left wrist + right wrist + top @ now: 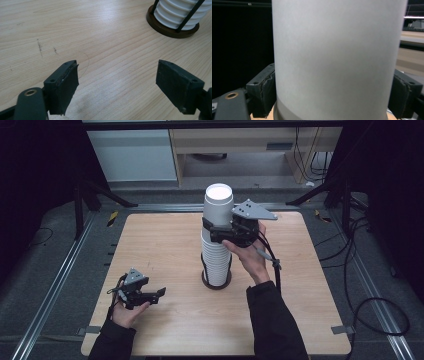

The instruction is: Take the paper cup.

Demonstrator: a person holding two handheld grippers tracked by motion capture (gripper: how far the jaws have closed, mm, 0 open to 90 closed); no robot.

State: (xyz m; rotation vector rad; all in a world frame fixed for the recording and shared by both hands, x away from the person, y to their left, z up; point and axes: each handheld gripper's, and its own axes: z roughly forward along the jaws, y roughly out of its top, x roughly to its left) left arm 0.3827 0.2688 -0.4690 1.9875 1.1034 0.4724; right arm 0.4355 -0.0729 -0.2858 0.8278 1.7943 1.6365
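1. Cup [218, 205], white and upright, sits on top of the cup stack [216, 262] near the middle of the wooden table [165, 245]; the stack rests in a dark round holder [216, 282].
2. Left gripper [159, 293] lies low at the table's near left, jaws apart with nothing between them.
3. Right gripper [214, 232] is clamped on the top cup's wall, one pad on each side.

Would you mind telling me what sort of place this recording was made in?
Probably a lab or workshop recording station, not a home. A lone wooden table stands on grey flooring between metal floor rails, dark curtains hang at the sides, and loose cables trail across the floor.
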